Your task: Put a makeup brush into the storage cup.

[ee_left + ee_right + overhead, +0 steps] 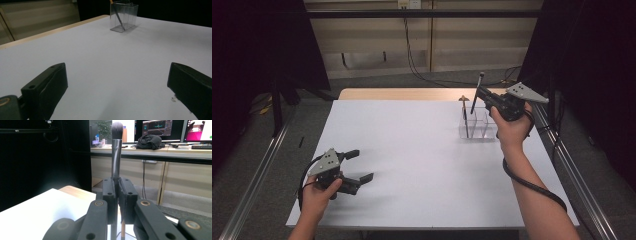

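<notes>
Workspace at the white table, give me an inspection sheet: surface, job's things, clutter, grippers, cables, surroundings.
Surface: white table, bare across the middle; wooden strip along the far edge.
Job's things: dark makeup brush held upright, bristles up, above the clear plastic holder; a second brush stands inside it.
Clutter: nothing seen.
Grippers: right gripper shut on the brush handle; left gripper open, empty, low over the near left of the table.
Cables: black cable trails along the right forearm; wires run down the far wall.
Surroundings: dark curtains at both sides; desk with monitors beyond.
</notes>
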